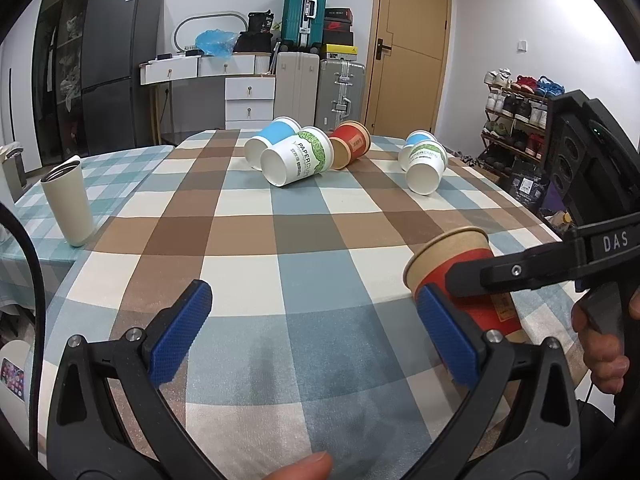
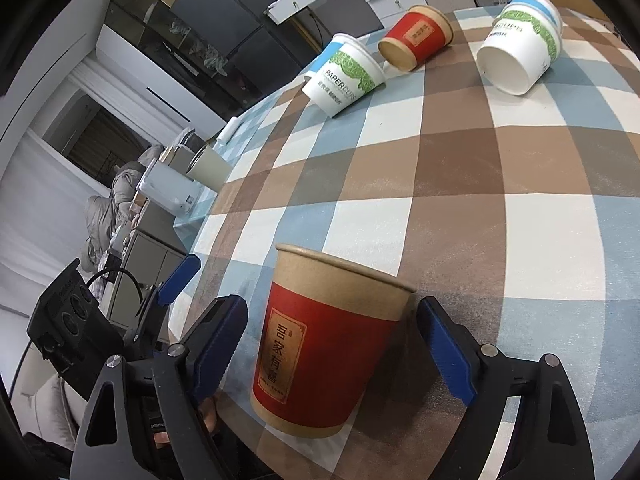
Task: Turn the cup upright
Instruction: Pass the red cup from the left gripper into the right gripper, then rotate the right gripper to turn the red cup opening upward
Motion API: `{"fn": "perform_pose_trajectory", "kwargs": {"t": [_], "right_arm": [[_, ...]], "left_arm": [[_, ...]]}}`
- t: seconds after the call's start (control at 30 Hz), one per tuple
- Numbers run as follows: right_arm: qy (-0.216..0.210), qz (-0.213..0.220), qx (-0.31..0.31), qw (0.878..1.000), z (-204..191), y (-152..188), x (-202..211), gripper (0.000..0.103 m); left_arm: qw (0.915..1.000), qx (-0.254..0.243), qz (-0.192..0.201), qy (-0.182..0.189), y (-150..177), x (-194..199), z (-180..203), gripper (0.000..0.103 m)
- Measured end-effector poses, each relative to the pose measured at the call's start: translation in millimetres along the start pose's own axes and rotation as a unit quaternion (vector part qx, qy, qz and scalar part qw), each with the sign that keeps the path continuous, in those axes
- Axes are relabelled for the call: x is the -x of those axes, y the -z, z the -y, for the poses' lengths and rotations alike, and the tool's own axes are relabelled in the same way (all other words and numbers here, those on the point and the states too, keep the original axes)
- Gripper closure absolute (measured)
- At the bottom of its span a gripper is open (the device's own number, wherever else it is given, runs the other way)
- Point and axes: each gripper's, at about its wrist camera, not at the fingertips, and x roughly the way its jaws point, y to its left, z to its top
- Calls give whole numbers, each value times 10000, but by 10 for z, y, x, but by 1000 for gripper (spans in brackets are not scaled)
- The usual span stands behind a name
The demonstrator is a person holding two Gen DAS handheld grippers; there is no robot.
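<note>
Mo: Blue pads of L tongs [image 1: 314, 336] sit closest. What's betw them?

Jo: Nothing but checked cloth [image 1: 280, 240]. They're spread wide, released.

Mo: And R tongs [image 2: 330, 340]?

Jo: Also released. Red cup [image 2: 332, 340] stands betw the pads w/ a gap on each side, so no grip.

Mo: Cup's pose?

Jo: Mouth up, kraft rim on top, base on the worktop [image 2: 500, 220] in the R wrist view. In the L wrist view it looks to lean a bit, and a pad of the L tongs hides its base. Can't tell if it's fully flat.

Mo: L tongs touching it?

Jo: R wrist view shows them just left of the red cup, apart from it.

Mo: Rest of the worktop, relative to the red cup?

Jo: Well beyond it, 5 cups lie on their sides. Far left of it: green-print cup [image 1: 298, 160] w/ a blue-band cup [image 1: 272, 140] touching behind. Second red cup [image 1: 352, 144] lies just beside those two, its brown inside showing. Straight beyond the red cup lies another green-print cup [image 1: 426, 166], mouth toward the cameras, another blue-band cup [image 1: 418, 140] tight behind it.

Mo: Anything else?

Jo: Beige tumbler [image 1: 66, 204], upright, far left of the red cup, on a lighter checked cloth.
</note>
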Motion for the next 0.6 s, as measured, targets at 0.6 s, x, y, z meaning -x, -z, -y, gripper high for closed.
{"fn": "perform_pose_trajectory", "kwargs": {"t": [0.6], "right_arm": [[-228,-15,-14,9997,-6,-21,56,35]], "left_arm": [[10000,22,-8,12,1,-5,-10,1]]}}
